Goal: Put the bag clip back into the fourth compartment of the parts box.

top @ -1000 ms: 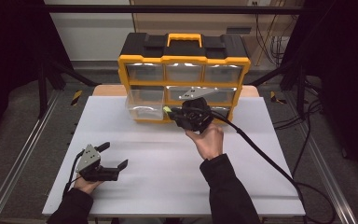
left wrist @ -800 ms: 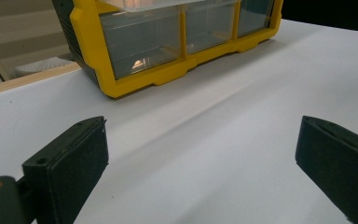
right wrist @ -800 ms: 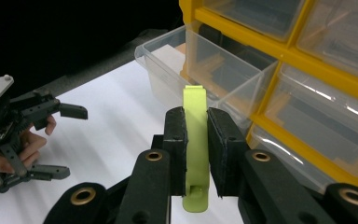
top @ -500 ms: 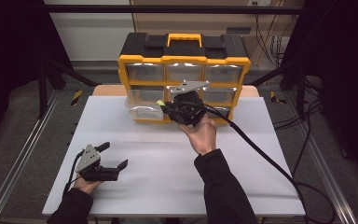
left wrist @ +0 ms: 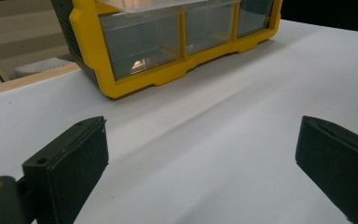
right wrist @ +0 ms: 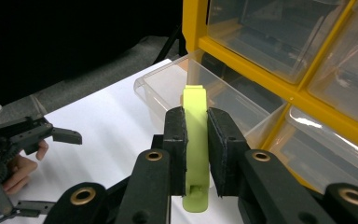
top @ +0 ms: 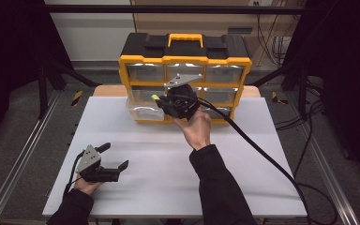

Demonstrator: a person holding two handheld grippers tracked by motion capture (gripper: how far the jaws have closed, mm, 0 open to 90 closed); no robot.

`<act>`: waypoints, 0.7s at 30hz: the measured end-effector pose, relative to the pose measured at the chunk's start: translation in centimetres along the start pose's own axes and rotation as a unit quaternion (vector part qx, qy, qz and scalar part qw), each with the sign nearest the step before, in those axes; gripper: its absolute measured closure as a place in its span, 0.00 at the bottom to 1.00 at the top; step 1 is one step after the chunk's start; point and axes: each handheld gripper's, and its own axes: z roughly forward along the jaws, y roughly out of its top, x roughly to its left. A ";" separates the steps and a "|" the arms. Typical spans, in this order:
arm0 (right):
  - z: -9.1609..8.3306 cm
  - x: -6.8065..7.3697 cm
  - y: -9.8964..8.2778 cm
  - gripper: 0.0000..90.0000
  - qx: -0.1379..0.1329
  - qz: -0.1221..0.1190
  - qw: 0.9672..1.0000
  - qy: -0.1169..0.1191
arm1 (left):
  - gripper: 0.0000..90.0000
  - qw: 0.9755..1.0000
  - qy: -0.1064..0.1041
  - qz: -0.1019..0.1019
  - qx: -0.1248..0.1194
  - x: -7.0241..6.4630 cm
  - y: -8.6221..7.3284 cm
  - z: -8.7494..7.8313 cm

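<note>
The right tool (right wrist: 196,154) is clamped on a flat lime-green clip (right wrist: 196,140), which stands upright between the pads at the centre of the right gripper view. In the high view this tool (top: 161,101) sits at the middle of the frame, just in front of the organizer (top: 185,51). Directly behind the clip, one clear drawer (right wrist: 205,88) stands pulled out of the yellow frame.

The left tool (top: 115,157) rests at the lower left of the high view, held by a hand (top: 86,185), its jaws spread wide with nothing between them.

The organizer has a black top, one yellow handle and two rows of three clear drawers, six in all. It stands at the far edge of the white surface (top: 243,183). A thick black cable (top: 262,154) runs toward the lower right. Around the surface are metal rails, dark floor and a pale back wall.
</note>
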 end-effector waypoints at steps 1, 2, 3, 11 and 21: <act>0.1 0.0 0.1 0.87 0.000 0.001 1.000 -0.001 | 0.02 1.000 0.000 -0.001 -0.001 0.0 0.0 0.0; 0.2 0.0 0.2 0.87 0.001 0.001 1.000 -0.002 | 0.02 1.000 0.000 0.000 -0.001 0.0 0.0 0.0; 0.2 -0.1 0.3 0.87 0.000 0.000 1.000 0.000 | 0.02 1.000 0.000 0.000 -0.001 0.0 0.0 0.0; 1.0 -0.5 1.0 0.87 -0.004 0.007 1.000 0.002 | 0.03 1.000 0.000 0.000 -0.001 0.0 0.0 -0.1; 2.2 -1.0 1.8 0.87 -0.008 0.008 1.000 0.000 | 0.02 1.000 0.000 -0.001 -0.002 0.1 0.0 -0.1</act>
